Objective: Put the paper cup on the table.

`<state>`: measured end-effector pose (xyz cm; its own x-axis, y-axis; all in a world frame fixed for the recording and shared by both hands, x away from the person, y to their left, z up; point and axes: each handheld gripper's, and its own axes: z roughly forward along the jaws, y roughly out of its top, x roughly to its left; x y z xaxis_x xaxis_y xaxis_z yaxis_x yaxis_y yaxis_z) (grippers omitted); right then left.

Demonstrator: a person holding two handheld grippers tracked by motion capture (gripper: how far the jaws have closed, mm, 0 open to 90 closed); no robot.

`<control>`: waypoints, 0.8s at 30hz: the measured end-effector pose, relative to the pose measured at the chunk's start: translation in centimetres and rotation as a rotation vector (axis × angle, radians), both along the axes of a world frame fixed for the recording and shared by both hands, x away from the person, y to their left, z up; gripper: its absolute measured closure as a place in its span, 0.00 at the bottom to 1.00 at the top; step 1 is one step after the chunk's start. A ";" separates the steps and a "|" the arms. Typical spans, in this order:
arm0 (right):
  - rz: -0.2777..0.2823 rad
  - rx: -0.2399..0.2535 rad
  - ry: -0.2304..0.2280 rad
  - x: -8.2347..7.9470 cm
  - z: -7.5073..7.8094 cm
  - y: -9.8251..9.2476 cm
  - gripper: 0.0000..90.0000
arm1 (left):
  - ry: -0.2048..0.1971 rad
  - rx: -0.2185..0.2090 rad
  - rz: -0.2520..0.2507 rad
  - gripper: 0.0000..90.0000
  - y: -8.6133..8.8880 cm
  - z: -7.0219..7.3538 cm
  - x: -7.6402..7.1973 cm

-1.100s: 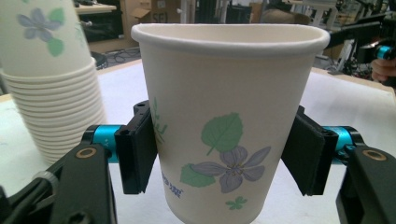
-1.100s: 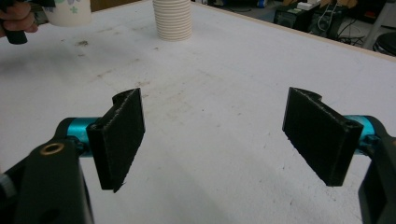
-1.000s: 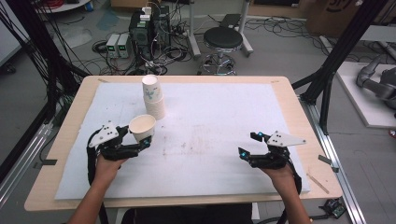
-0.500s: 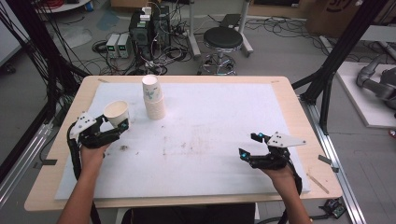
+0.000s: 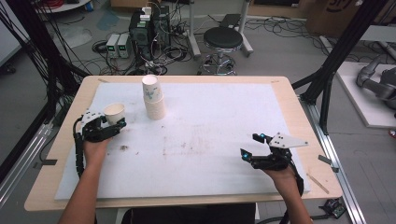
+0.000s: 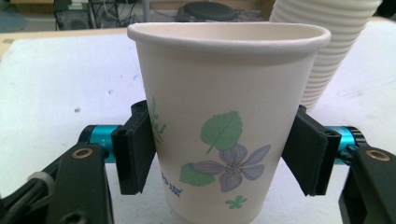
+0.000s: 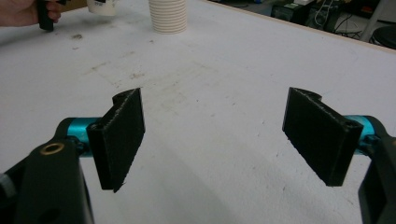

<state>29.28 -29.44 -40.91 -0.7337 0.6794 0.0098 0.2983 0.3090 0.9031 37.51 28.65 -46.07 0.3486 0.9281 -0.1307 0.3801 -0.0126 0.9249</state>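
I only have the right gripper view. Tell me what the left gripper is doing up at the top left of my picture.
Observer: The left gripper is shut on an upright paper cup, one pad on each side of it.
Operator: Describe that cup.
Observer: It is white, with a purple flower and green leaves printed on its side.
Operator: Give me its place against the stack.
Observer: In the high view it sits left of the stack of cups and apart from it, near the left edge of the white mat.
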 end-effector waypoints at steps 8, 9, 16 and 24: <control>0.000 0.001 0.001 -0.1 0.0 -0.1 0.24 | 0.043 0.067 0.013 0.36 -0.3 -0.1 0.0; 0.001 0.001 0.000 -0.1 0.0 -0.1 0.24 | 0.062 0.105 0.019 0.36 -0.5 -0.1 0.0; -0.002 0.000 -0.001 -0.2 0.1 -0.1 0.24 | 0.065 0.125 0.017 0.37 -0.5 -0.2 -0.7; 0.002 0.000 -0.006 -0.3 0.2 0.0 0.24 | 0.104 0.155 0.020 0.36 -0.4 -0.2 -1.6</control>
